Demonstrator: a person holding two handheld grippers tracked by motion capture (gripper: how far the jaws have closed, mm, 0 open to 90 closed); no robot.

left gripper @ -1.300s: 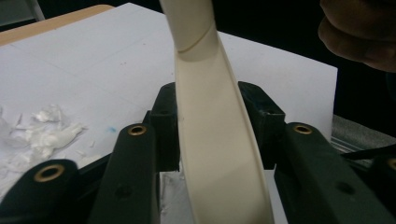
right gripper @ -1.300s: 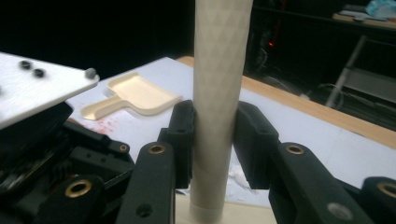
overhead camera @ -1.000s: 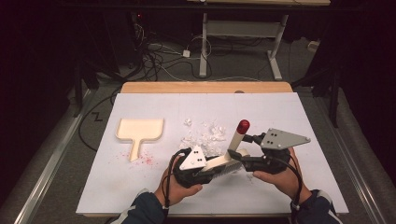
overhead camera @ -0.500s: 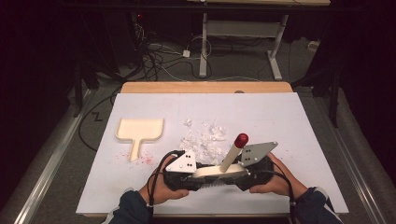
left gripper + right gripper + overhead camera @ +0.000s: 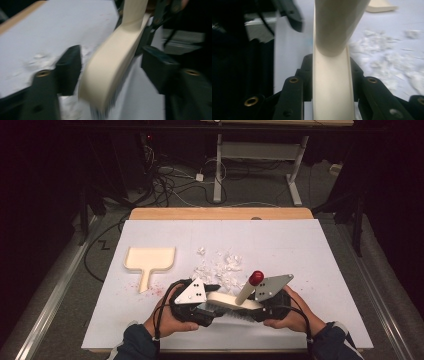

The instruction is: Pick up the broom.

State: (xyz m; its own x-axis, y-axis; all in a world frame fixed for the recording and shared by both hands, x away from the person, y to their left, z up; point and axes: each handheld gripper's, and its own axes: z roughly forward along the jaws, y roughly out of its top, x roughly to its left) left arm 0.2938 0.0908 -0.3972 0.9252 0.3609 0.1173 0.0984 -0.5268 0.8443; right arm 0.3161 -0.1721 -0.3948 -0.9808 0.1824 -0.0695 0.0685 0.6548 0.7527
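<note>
A cream brush (image 5: 227, 300) with a red-tipped handle is being handed between the two hand-held grippers near the front edge of the worktop (image 5: 320, 250), a little right of its middle. Its long axis is lying roughly along that front edge, with the handle slanting up and away toward the red tip (image 5: 256, 277).

The right hand-held gripper (image 5: 332, 75) is being closed on the brush's back: its jaws have just been closing, and in the right gripper view both pads are pressing on the cream body. The left hand-held gripper (image 5: 110, 70) is standing wide; its jaws have just been opening, and the brush's free end is lying between them with a gap on each side. So the brush is being carried by the right hand alone.

White crumbs (image 5: 220, 267) are lying just beyond the brush, toward the middle of the worktop, and a cream dustpan (image 5: 149, 262) is resting well apart toward the left edge. The worktop is covered in white; a dark room with cables (image 5: 170, 180) on the floor is lying beyond.
</note>
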